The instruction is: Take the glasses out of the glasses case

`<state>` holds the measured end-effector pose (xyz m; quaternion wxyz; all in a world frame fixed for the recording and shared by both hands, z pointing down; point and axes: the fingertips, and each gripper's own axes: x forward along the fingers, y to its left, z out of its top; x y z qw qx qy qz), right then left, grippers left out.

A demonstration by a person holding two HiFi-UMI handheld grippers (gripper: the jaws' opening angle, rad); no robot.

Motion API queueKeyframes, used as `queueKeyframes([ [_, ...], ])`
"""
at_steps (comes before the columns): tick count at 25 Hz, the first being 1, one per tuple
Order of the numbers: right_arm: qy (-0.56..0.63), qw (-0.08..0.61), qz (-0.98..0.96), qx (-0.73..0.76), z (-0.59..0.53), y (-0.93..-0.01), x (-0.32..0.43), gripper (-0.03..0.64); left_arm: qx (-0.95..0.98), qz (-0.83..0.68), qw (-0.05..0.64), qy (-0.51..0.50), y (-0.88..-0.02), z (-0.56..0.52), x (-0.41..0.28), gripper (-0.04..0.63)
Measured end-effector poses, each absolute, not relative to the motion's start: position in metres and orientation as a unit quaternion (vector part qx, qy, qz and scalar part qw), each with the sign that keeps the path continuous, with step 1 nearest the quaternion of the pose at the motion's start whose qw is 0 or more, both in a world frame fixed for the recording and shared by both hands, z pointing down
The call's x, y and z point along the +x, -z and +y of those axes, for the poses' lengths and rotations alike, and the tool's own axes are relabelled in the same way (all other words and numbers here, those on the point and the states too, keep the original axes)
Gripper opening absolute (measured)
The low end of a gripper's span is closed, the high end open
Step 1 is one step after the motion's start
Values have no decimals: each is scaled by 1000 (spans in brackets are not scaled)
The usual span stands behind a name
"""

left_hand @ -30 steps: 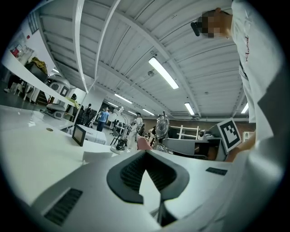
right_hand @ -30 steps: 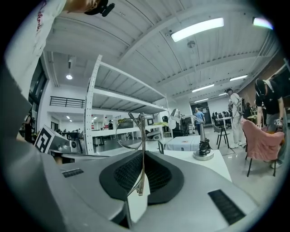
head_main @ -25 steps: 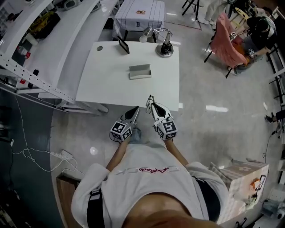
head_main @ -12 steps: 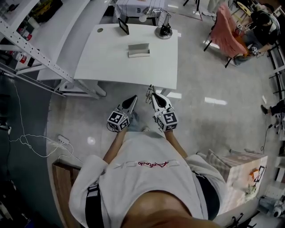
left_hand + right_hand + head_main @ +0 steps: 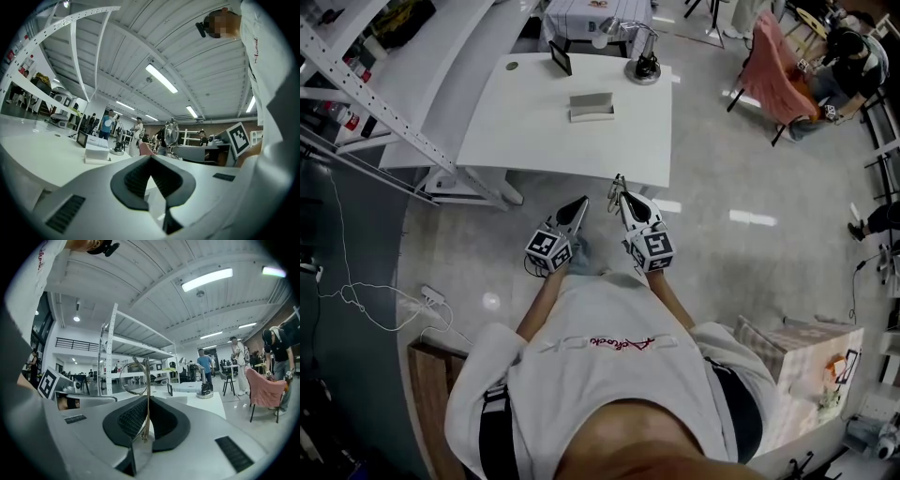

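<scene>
Standing back from table (image 5: pixel 525 141), person (image 5: pixel 600 375) holds both grippers out front, side by side, short of its near edge. R gripper (image 5: pixel 617 187) is clamped on glasses (image 5: pixel 136 376): thin wire frame upright betw. the pads, lens ring poking out past the tips. L gripper (image 5: pixel 583 202) has jaws together at the tips w/ nothing betw. them, & case (image 5: pixel 592 106) sits on table towards its far side, well apart from both grippers.
</scene>
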<state>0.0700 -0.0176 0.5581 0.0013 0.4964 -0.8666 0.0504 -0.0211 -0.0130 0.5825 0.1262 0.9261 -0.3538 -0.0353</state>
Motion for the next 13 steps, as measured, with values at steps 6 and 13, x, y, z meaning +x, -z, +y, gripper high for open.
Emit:
queueKeyframes([
  [6, -48, 1, -868, 495, -19, -557, 73, 28, 925, -355, 129, 35, -584, -15, -19, 21],
  [13, -49, 5, -869, 492, -21, -561, 78, 28, 926, -353, 130, 30, -587, -17, -13, 21],
])
